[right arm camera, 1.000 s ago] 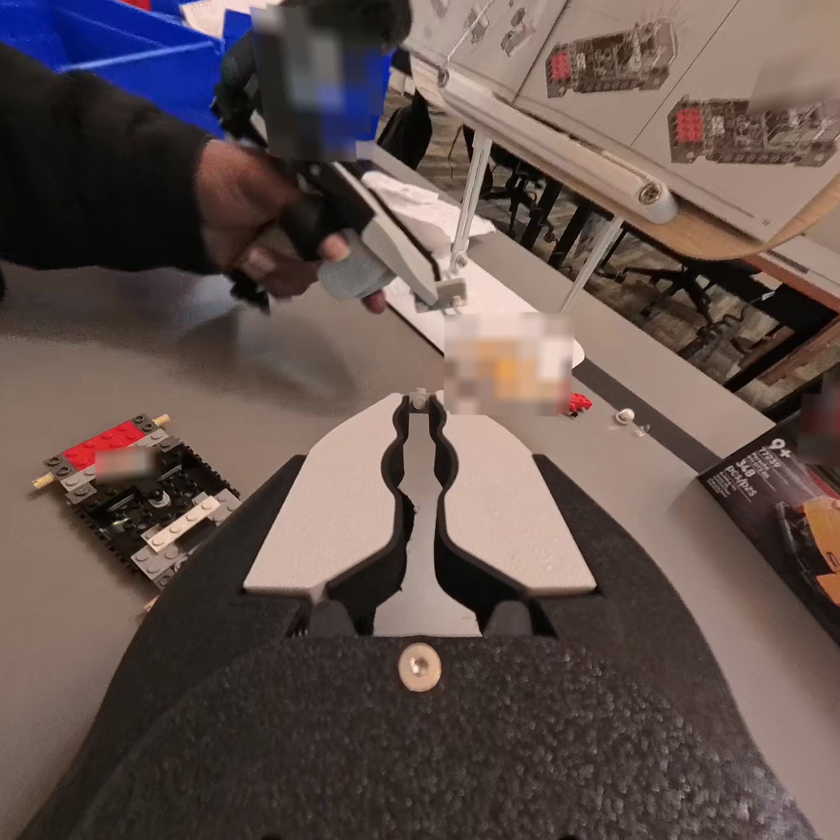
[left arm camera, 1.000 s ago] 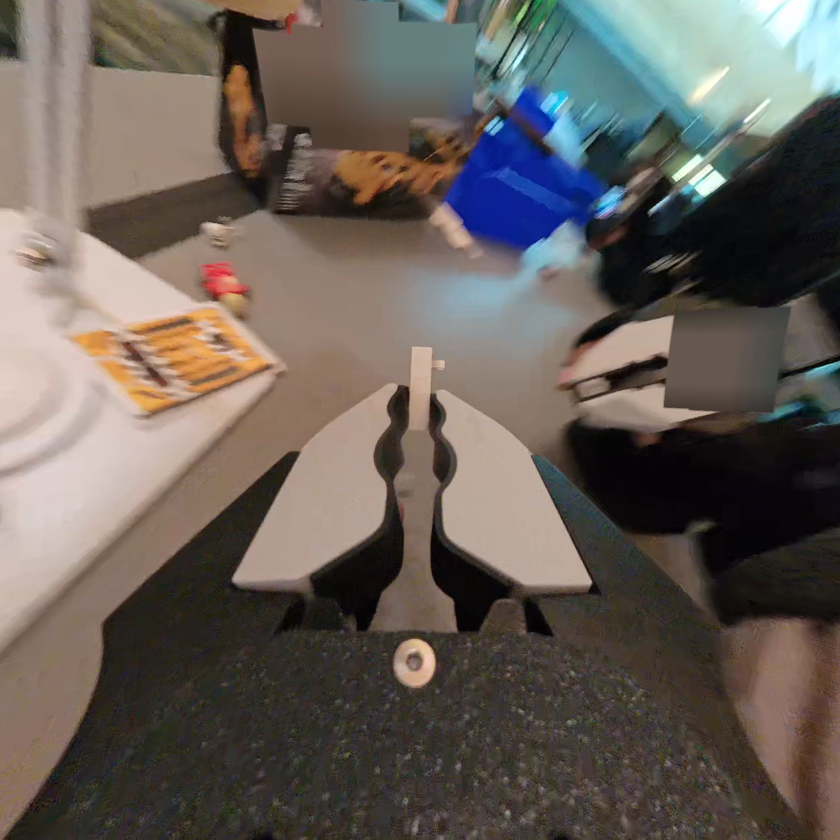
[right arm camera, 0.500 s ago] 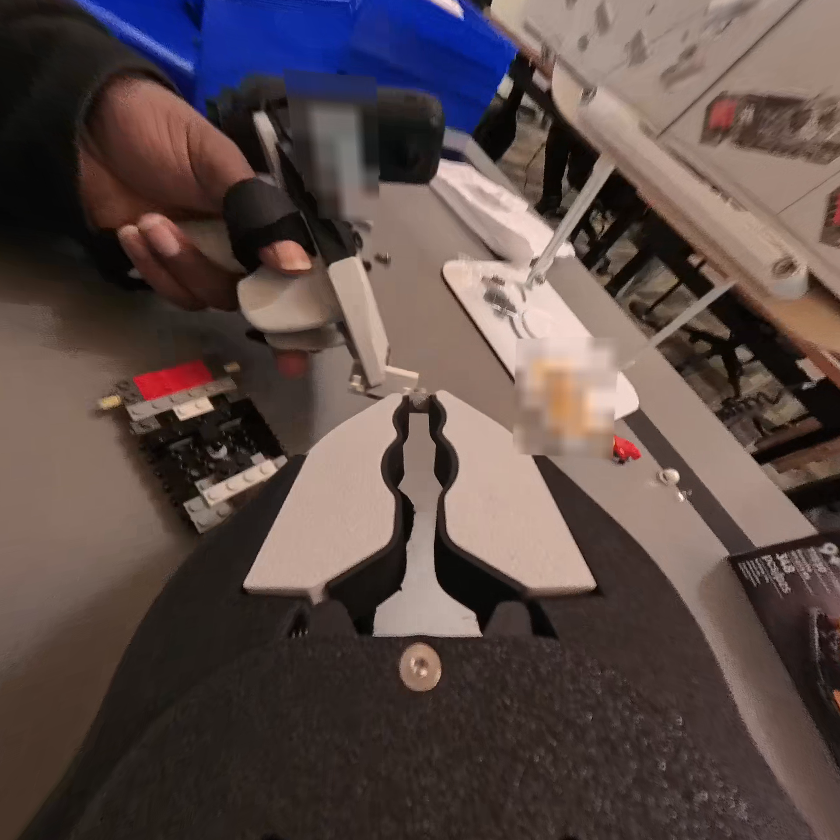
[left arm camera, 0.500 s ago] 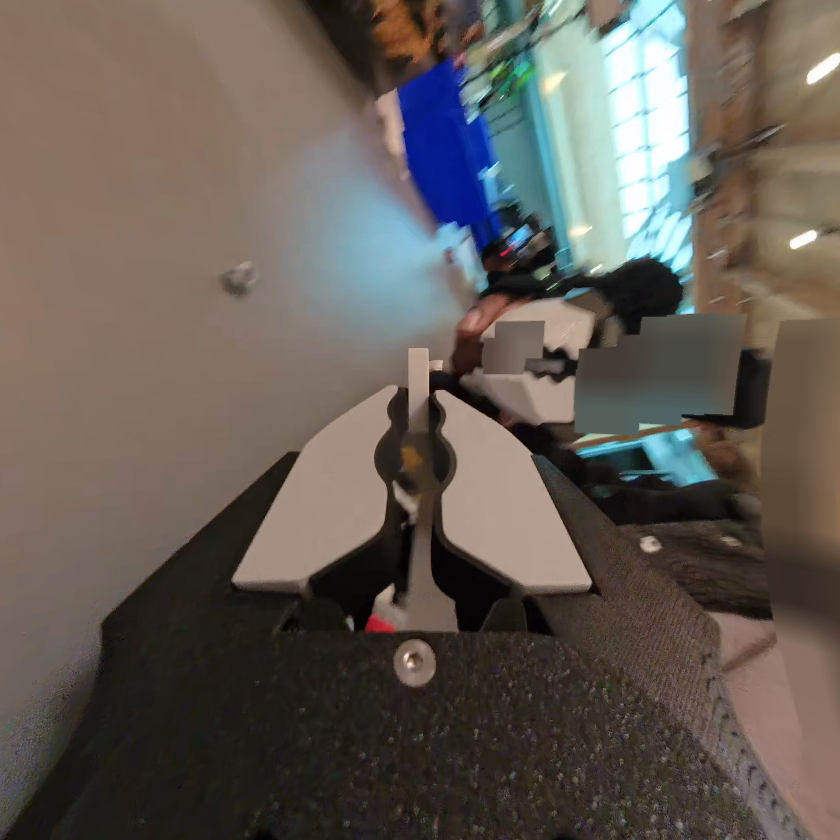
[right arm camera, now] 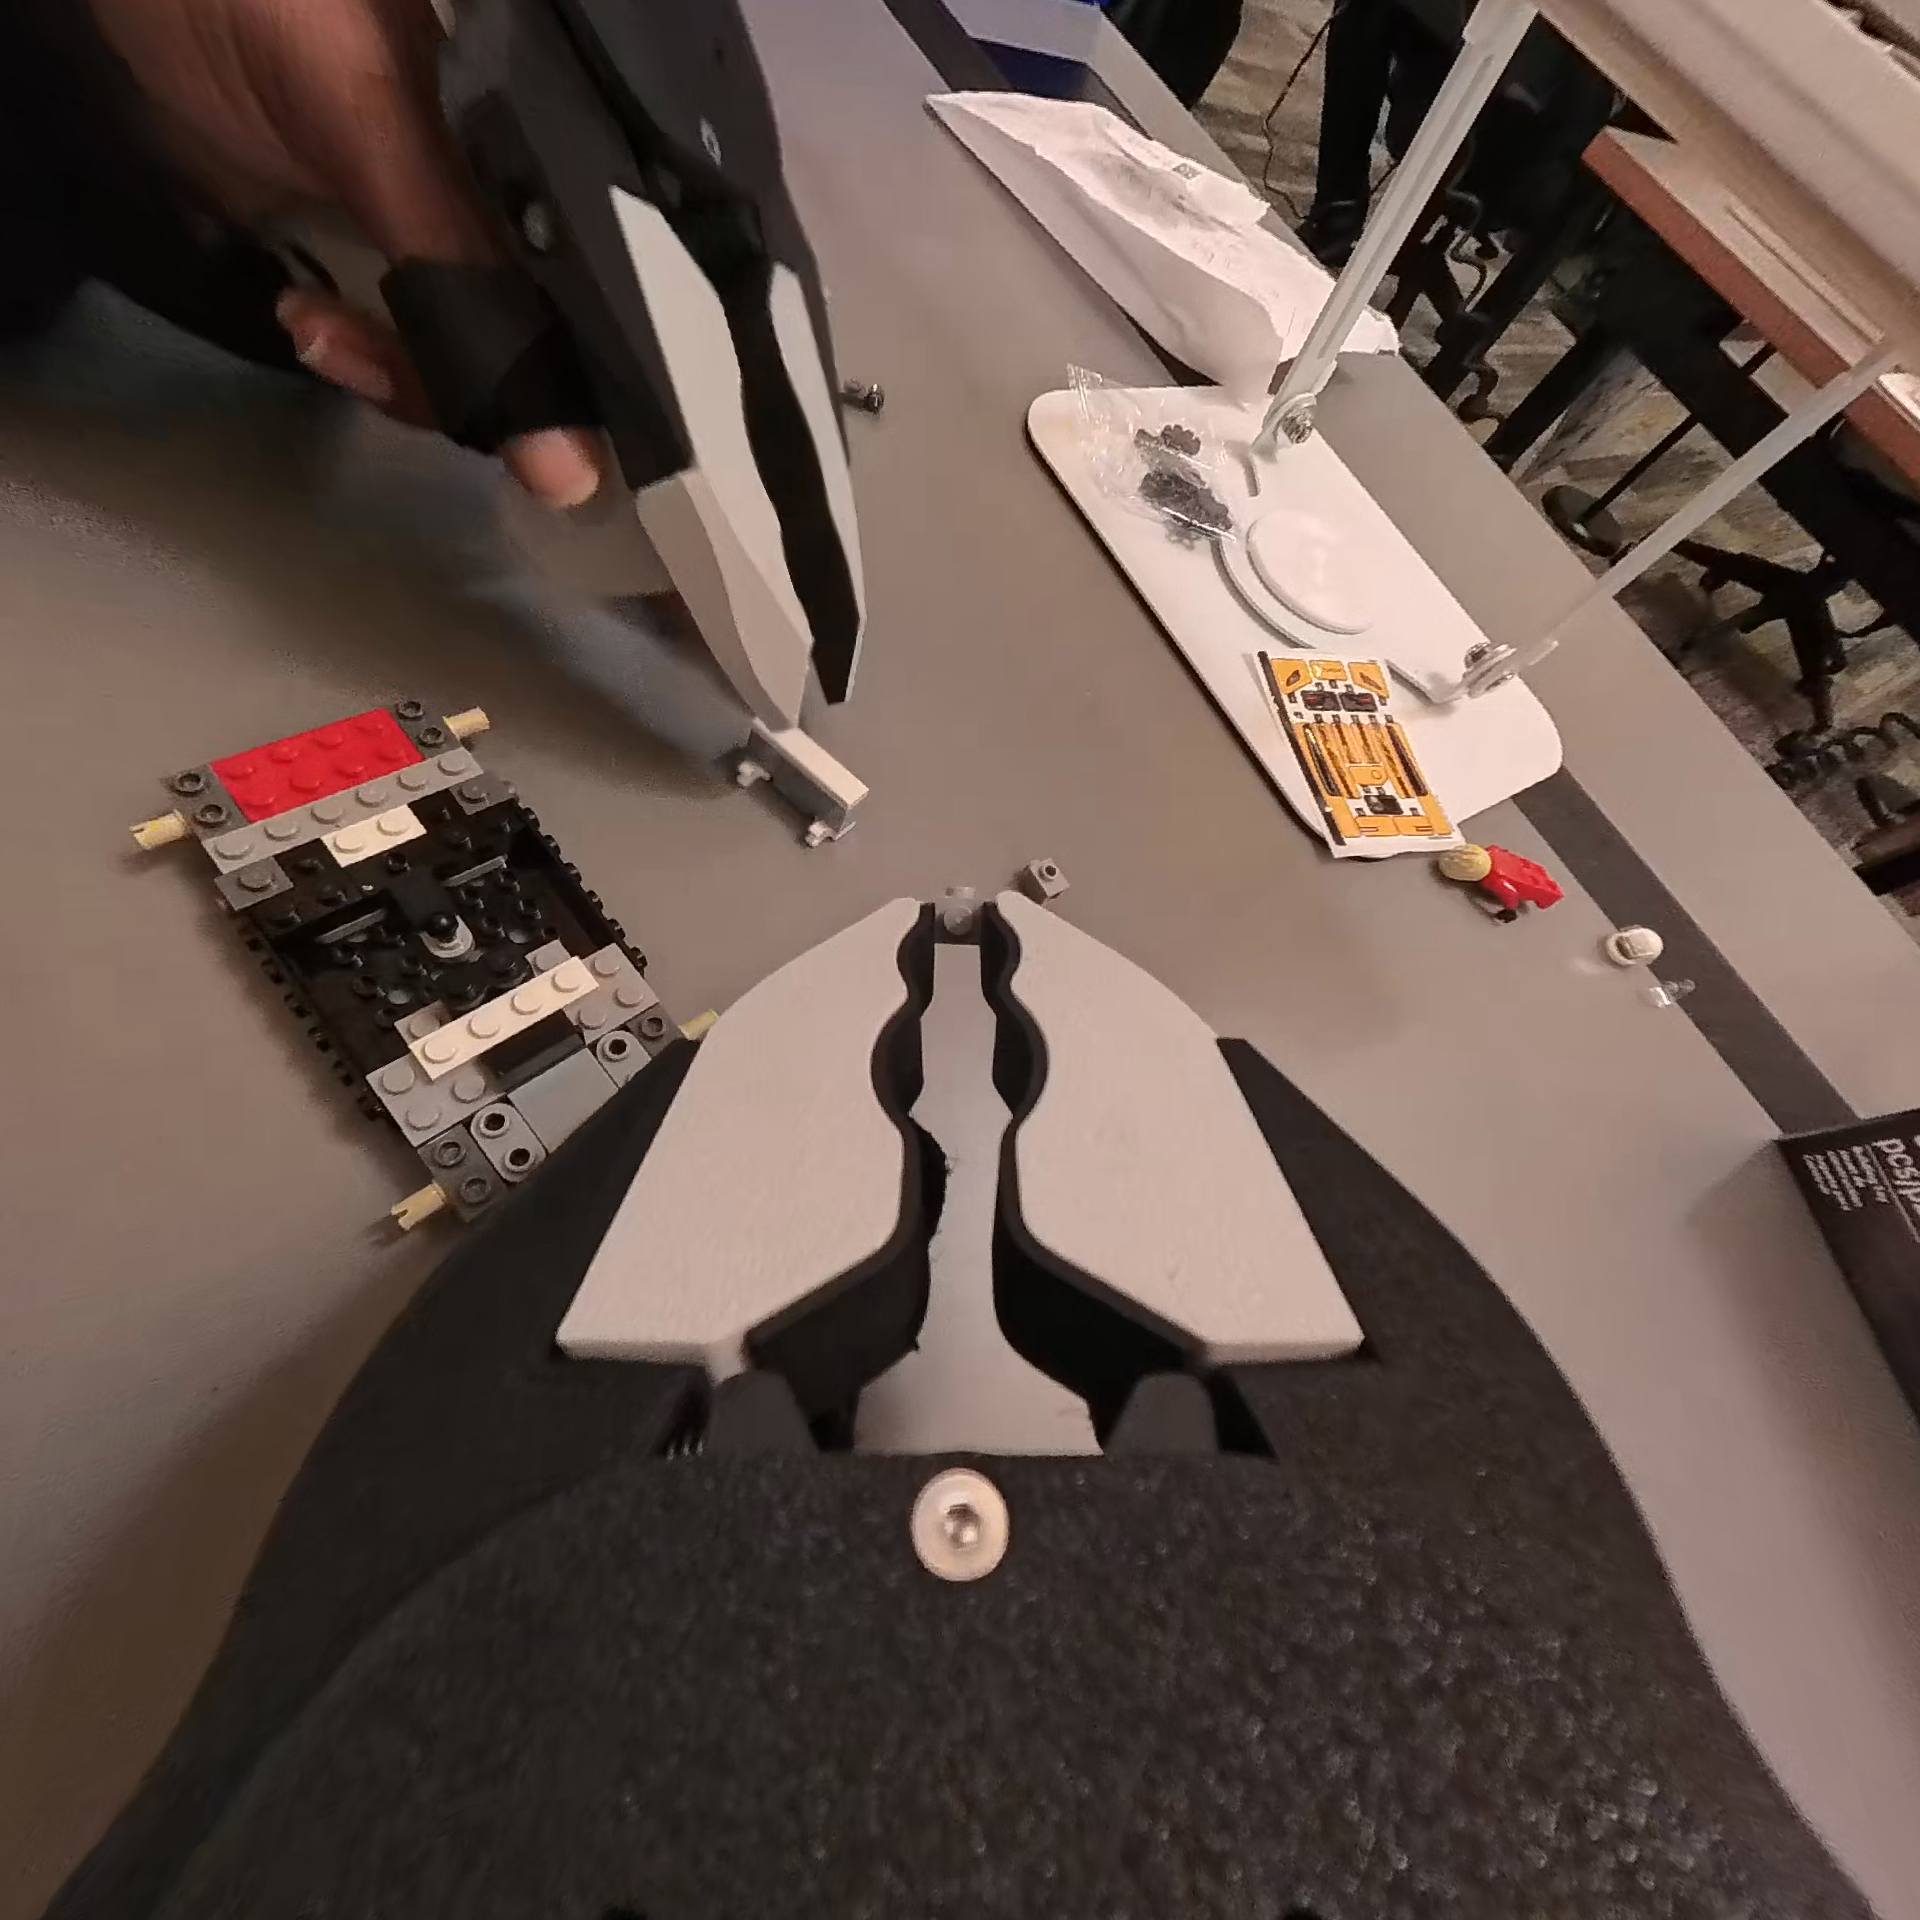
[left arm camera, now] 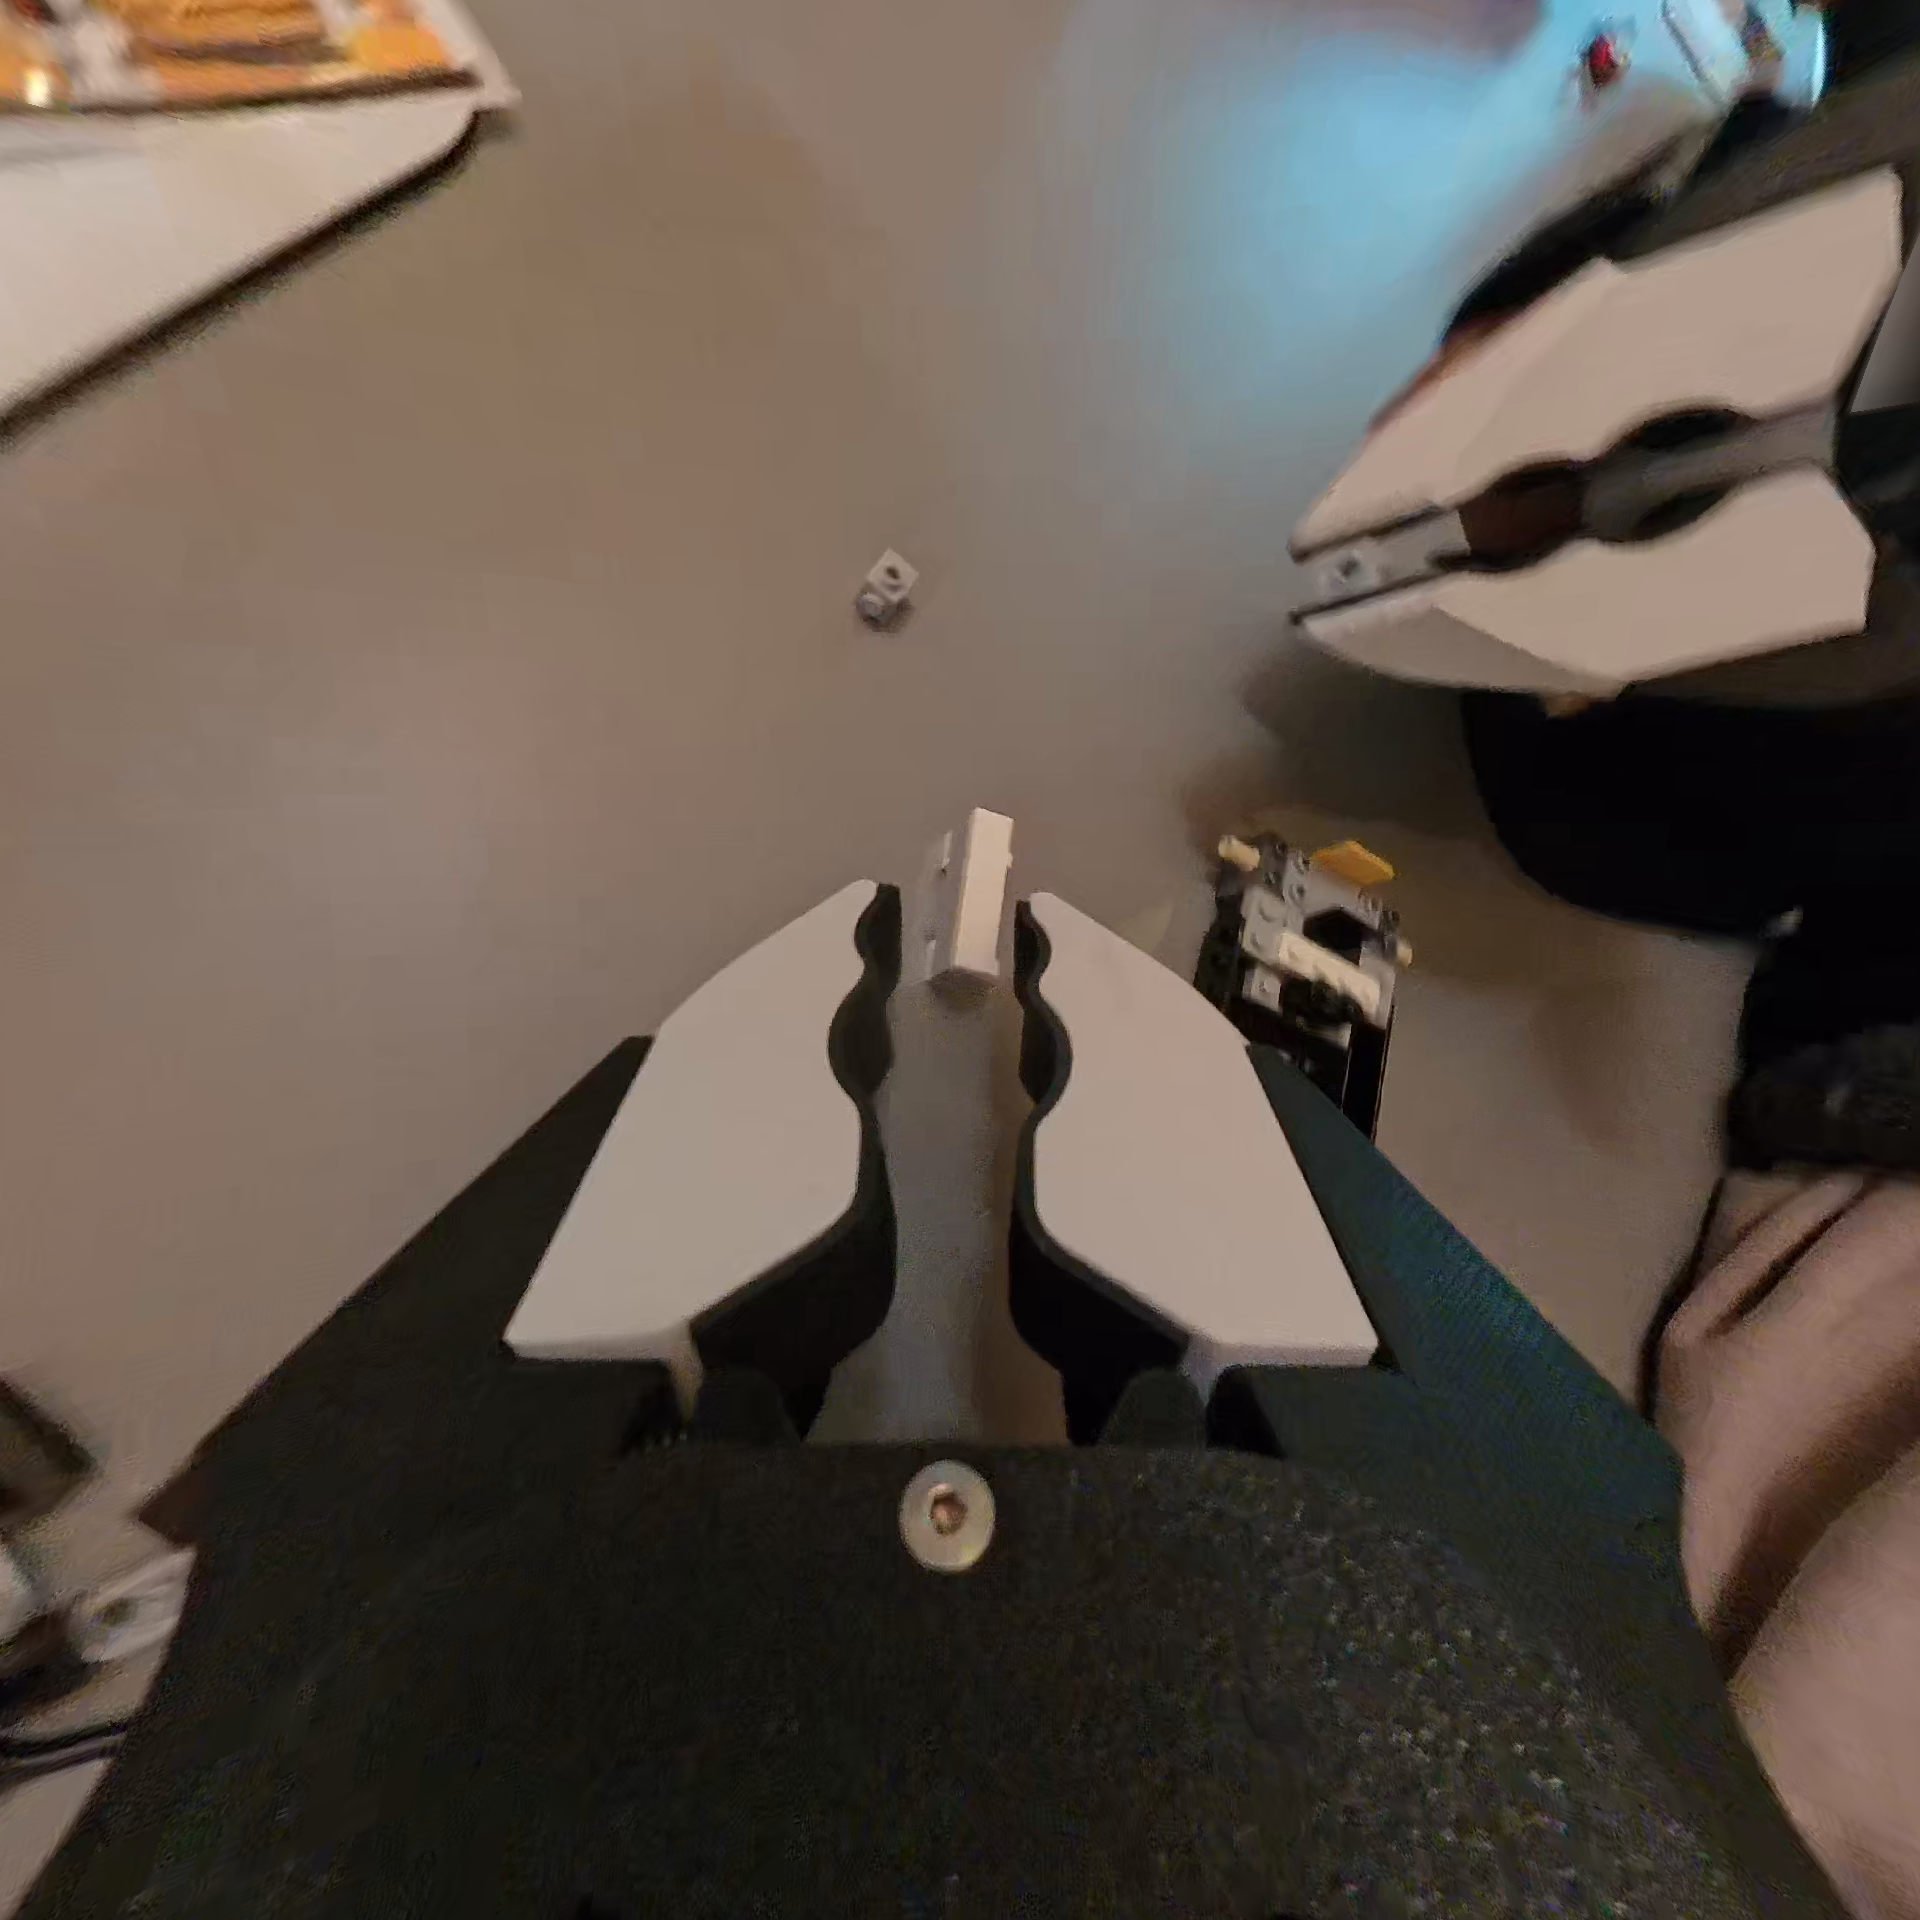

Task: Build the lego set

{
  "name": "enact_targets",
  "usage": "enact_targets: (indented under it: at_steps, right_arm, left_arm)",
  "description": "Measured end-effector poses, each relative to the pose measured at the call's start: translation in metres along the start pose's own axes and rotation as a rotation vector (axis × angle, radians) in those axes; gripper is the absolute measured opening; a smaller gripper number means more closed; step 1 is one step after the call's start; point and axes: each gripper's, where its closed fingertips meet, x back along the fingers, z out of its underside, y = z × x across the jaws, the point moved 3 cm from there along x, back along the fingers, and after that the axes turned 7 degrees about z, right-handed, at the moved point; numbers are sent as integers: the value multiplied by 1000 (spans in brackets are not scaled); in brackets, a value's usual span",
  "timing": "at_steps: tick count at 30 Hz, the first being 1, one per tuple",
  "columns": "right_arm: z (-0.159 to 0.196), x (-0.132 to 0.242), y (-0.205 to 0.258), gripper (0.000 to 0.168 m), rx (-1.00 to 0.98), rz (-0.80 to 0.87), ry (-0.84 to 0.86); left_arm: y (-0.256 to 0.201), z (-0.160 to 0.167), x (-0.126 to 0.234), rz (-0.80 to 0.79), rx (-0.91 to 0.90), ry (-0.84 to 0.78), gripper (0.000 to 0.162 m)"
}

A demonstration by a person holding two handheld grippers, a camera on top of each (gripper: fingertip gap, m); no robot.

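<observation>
The right gripper, grey fingers on a black speckled body, pinches a tiny light-grey round-stud Lego piece at its tips, jaws nearly together. Just beyond the tips a small grey cube-shaped Lego brick sits alone on the matte grey table. To the left of this gripper the partly built Lego car chassis, black plates with grey and white strips, a red plate at its far end and tan axle pins sticking out of its sides, lies flat with bare table all round it.

Farther on, the left gripper points steeply down, held in a person's hand, and grips a long light-grey Lego bar that juts out past its narrow-set fingers, low over the table between the chassis and the cube brick. In the left wrist view that bar stands between the fingertips, and open grey surface stretches ahead.

Towards the table's far right edge lies a white rounded stand base carrying a clear bag of small black parts and an orange sticker sheet; a red-and-tan minifigure piece rests just beside it, a crumpled white paper bag beyond it.
</observation>
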Motion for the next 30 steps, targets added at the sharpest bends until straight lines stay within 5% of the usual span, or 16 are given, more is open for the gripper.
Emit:
enact_targets:
  at_steps: [1,6,9,15,30]
  right_arm:
    - [0,0,0,7,-1,-1,2]
    - [1,0,0,7,-12,-9,5]
    - [2,0,-3,7,-13,-3,9]
    - [5,3,-10,7,-40,-13,11]
    - [8,3,-11,7,-64,-46,18]
  left_arm:
    - [-2,-1,4,6,-77,29,21]
    - [4,-9,13,-50,-541,326,25]
    - [-3,-9,8,22,-903,519,45]
    - [-9,-12,-8,132,-1253,778,57]
    - [-7,3,-18,225,-1616,1110,36]
